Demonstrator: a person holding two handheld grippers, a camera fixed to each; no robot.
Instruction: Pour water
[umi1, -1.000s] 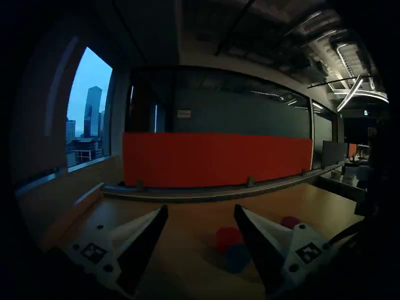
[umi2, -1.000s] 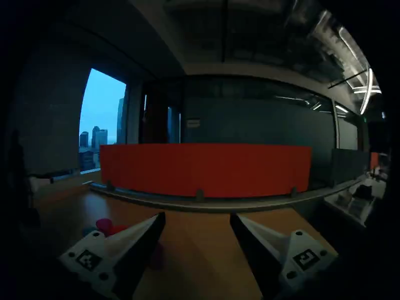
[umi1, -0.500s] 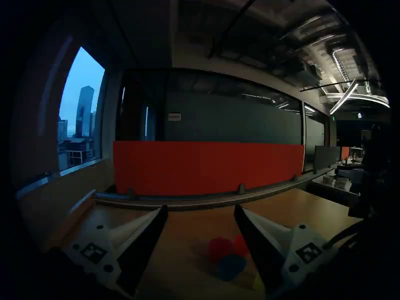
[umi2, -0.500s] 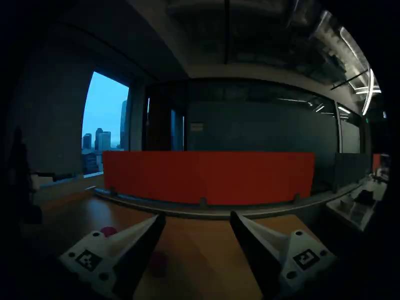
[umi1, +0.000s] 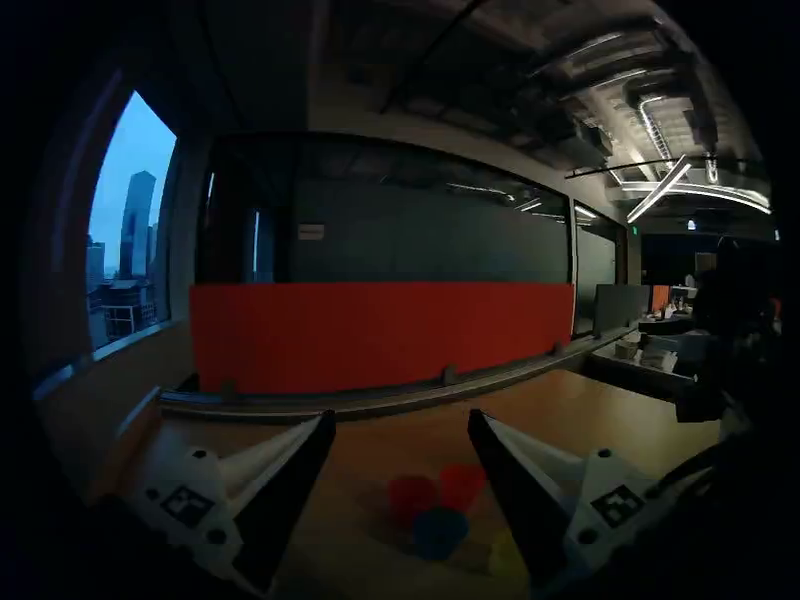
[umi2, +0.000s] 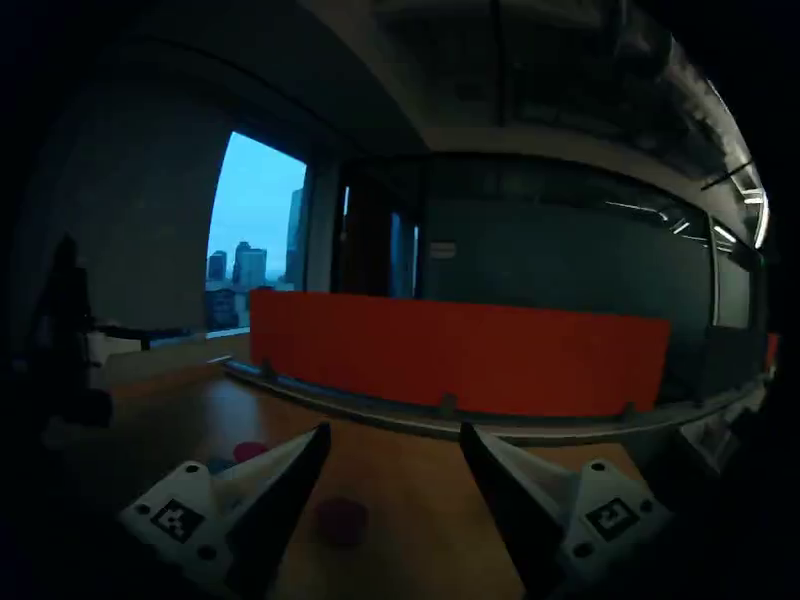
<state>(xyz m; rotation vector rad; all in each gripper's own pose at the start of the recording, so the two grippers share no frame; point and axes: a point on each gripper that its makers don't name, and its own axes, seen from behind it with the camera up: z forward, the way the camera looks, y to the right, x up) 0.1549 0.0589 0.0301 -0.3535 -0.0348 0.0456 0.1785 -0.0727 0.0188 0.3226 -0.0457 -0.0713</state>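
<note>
Left side: the left hand-held gripper (umi1: 400, 414) is held above the table (umi1: 600, 405), jaws spread wide with nothing between them.
Cups near it: a tight cluster stands on the table, low between the two fingers. It has a red cup (umi1: 410, 497), an orange-red cup (umi1: 462, 483) just beside it, a blue cup (umi1: 438, 532) in front of both, and a yellow cup (umi1: 505, 553) partly hidden behind one finger.
Look of the cups: small, round and plain, seen from a little above the rim. The light is too dim to tell whether any holds water.
Right side: the right hand-held gripper (umi2: 393, 428) is wide open too, empty, over the same table.
Cups near it: a dark pink cup (umi2: 342, 520) stands alone low between the fingers. A lighter pink cup (umi2: 250, 451) stands farther off, just beside one finger.
Backdrop: a red partition (umi1: 380, 335) runs along the table's far edge, and a window (umi1: 125, 250) shows towers outside.
</note>
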